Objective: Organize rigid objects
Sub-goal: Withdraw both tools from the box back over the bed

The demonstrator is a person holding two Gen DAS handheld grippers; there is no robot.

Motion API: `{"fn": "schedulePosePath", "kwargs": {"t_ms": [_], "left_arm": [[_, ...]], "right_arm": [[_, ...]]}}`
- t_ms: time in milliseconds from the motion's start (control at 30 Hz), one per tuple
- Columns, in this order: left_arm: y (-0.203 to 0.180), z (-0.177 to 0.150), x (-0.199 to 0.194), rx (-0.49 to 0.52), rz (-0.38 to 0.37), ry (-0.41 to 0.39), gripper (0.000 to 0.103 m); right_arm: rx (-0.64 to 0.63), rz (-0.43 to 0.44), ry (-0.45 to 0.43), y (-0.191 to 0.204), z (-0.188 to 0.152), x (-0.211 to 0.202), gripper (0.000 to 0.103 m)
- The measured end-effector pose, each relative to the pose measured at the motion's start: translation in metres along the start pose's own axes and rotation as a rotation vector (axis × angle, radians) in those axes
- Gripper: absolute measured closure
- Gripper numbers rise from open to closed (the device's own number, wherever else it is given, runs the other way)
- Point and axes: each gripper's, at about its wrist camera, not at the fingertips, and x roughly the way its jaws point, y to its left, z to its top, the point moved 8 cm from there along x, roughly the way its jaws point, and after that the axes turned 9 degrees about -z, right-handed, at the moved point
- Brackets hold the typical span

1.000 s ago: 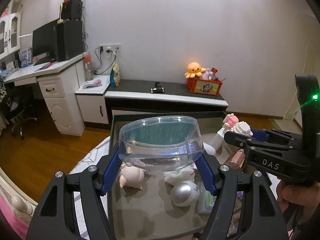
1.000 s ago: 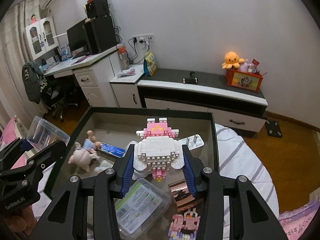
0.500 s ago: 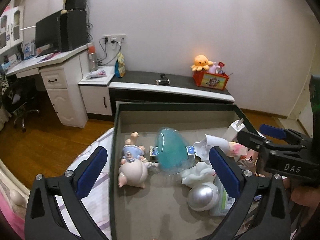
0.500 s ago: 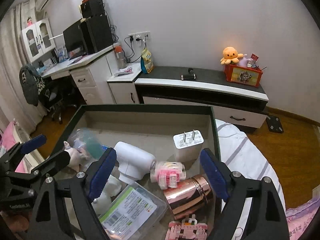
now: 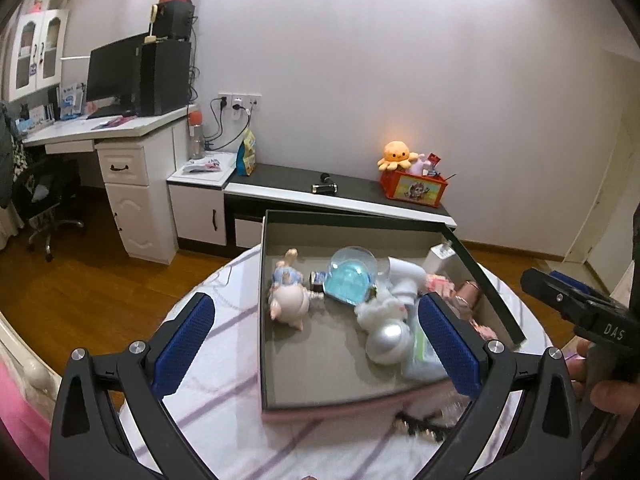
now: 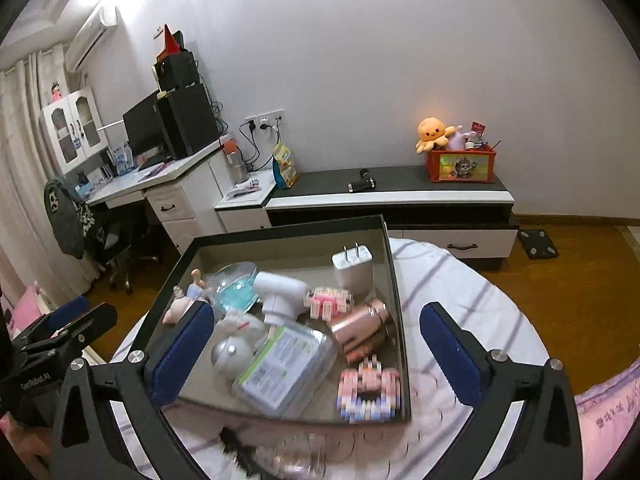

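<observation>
Your left gripper (image 5: 316, 340) spread wide, empty. Right gripper (image 6: 316, 350) jaws opening, nothing between. Block toy (image 6: 329, 301), clear bowl (image 5: 351, 278) lie loose in box (image 5: 356, 219): likely dropped for sorting.

Clear glossy plastic bowl (image 6: 236, 286); shiny rose-gold metal cylinder (image 6: 360, 326); matt card box (image 6: 288, 240); wood floor (image 5: 80, 280).

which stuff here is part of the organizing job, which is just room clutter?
Job:
- dark open box
- white charger
- rose-gold cylinder
- pink block figure
- clear bowl
- pig figurine
- silver ball

Clutter:
- orange octopus plush
- red toy box
- monitor
- office chair
</observation>
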Motion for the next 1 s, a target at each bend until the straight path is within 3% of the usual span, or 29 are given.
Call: {"fn": "schedulePosePath", "kwargs": {"t_ms": [467,733,1000], "left_arm": [[-0.029,-0.048,-0.067,-0.025,0.042,-0.056,0.000],[-0.043,-0.069,-0.073,-0.024,0.059,-0.050,0.000],[-0.039,-0.079,-0.075,-0.021,0.066,-0.055,0.000]], "right_arm": [[0.006,0.017,-0.072,-0.007,-0.048,-0.069,0.000],[0.051,0.005,-0.098,-0.034,-0.068,-0.087,0.000],[0.044,-0.006,-0.105,-0.032,-0.072,-0.085,0.000]]}}
